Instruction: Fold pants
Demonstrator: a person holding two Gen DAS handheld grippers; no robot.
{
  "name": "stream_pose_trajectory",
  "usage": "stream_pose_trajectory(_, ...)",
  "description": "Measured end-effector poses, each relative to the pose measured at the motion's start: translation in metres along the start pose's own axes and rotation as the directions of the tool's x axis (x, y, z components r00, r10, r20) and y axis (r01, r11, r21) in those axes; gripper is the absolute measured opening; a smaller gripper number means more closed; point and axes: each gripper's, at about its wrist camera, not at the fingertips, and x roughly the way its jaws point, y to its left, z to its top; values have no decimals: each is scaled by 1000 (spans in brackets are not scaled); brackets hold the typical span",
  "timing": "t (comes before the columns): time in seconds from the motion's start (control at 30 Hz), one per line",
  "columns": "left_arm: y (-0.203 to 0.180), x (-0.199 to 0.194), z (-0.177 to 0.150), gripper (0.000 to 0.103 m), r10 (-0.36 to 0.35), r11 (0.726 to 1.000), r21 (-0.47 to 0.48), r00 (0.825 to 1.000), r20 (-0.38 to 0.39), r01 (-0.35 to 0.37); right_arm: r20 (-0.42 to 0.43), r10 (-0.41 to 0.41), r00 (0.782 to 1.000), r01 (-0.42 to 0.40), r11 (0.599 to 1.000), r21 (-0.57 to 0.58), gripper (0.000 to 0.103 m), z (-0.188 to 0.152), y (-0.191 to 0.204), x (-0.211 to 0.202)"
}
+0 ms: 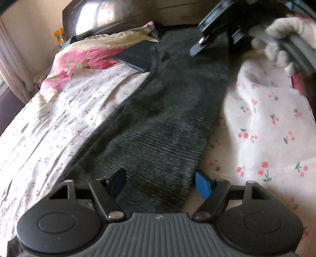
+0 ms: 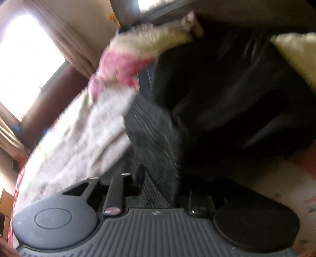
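Dark grey knitted pants (image 1: pixel 167 110) lie lengthwise on the bed, running from my left gripper toward the headboard. My left gripper (image 1: pixel 160 183) is open, its blue pads on either side of the near end of the pants. My right gripper, held by a gloved hand, shows in the left wrist view at the far end of the pants, fingertips (image 1: pixel 197 46) down on the cloth. In the blurred right wrist view my right gripper (image 2: pixel 158 183) has grey pants fabric (image 2: pixel 156 138) between its fingers and looks shut on it.
The bed has a white cherry-print sheet (image 1: pixel 266 128). A pink floral pillow (image 1: pixel 83 57) and a dark flat object (image 1: pixel 138 56) lie at the far left by the dark headboard (image 1: pixel 102 17). A curtain (image 1: pixel 13 65) hangs at the left.
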Motion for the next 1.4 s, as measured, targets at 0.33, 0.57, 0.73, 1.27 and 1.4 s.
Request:
stream_pose_trajectory(0.33, 32, -36, -5, 88, 31, 999, 33, 999, 42, -32, 96, 20, 995, 34, 845, -534, 50, -8, 99, -54)
stream_pose_trajectory(0.57, 69, -31, -4, 88, -33, 997, 69, 999, 29, 31, -309, 60, 949, -308, 377, -873, 49, -55, 185, 56)
stream_pose_trajectory(0.73, 100, 1, 2, 88, -66, 995, 81, 998, -15, 67, -454, -84, 887, -415, 285, -864, 48, -46, 176, 119)
stream_pose_trajectory(1.27, 127, 42, 10, 90, -209, 969, 121, 975, -77, 217, -603, -244, 760, -569, 198, -798, 11, -43, 187, 113)
stream_pose_trajectory(1.4, 140, 53, 14, 83, -305, 947, 64, 944, -123, 314, -573, -221, 789, -547, 172, -819, 14, -43, 194, 115)
